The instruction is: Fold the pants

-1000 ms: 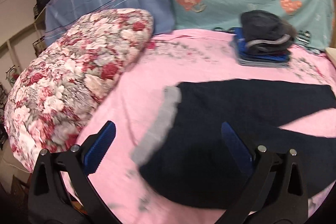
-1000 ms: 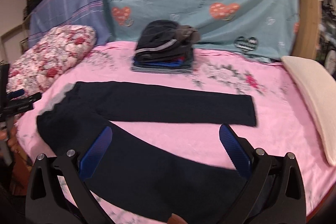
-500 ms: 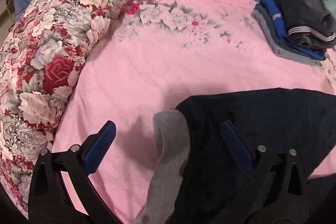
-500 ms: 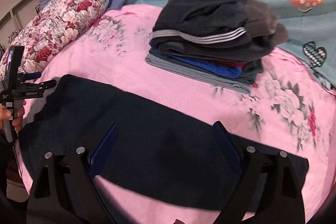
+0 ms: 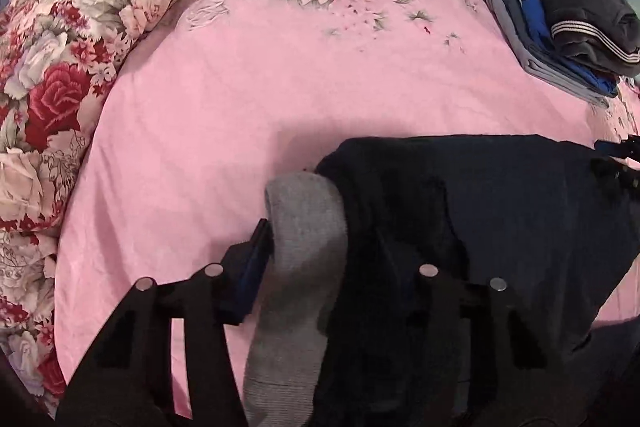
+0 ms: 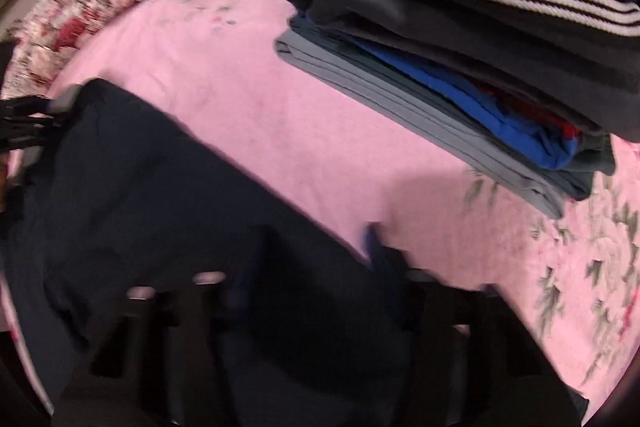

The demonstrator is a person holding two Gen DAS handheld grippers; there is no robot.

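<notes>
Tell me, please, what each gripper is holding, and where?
Left gripper is closing on the pants at the grey waistband; right gripper is closing on a leg.

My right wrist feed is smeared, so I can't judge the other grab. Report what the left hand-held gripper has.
Observer: The left hand-held gripper has its jaws closing, with the grey waistband of the pants between them.
Operator: Confirm both pads are on it.
Observer: One blue pad touches the band. The other is lost against the dark cloth.
Operator: Say which part of the band.
Observer: Its far end, at the corner of the pants, where the grey lining is turned outward.
</notes>
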